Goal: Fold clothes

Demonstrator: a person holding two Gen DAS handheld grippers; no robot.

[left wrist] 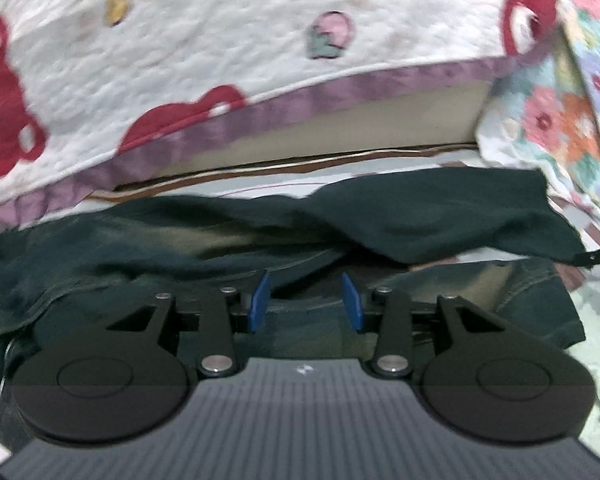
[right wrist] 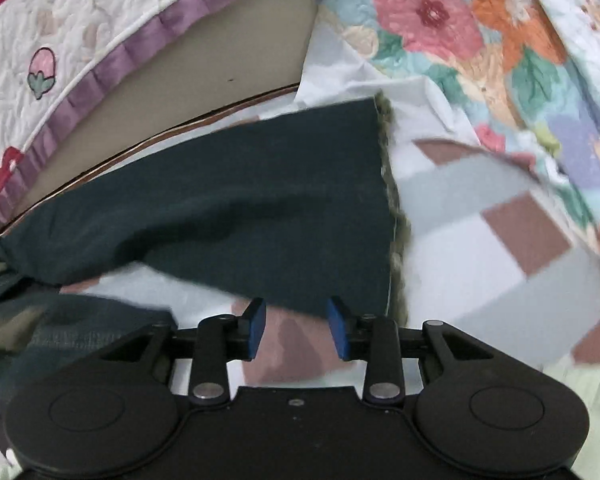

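Bedding fills both views: a white quilt (left wrist: 220, 40) with red prints and purple trim, a floral quilt (right wrist: 480, 40), and a checked sheet (right wrist: 480, 220) underneath. Across that sheet lie dark green-blue jeans (left wrist: 180, 240), rumpled, one leg (right wrist: 280, 208) stretched out to a frayed hem. Over the jeans the left gripper (left wrist: 305, 300) has its blue pads apart, holding nothing. At the leg's near edge the right gripper (right wrist: 296, 328) is likewise spread and empty.

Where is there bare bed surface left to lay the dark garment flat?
Free: the checked sheet right of the dark garment's frayed hem, bordered by the floral quilt. Crowded: left side, where the garment bunches under the left gripper, against the strawberry quilt.
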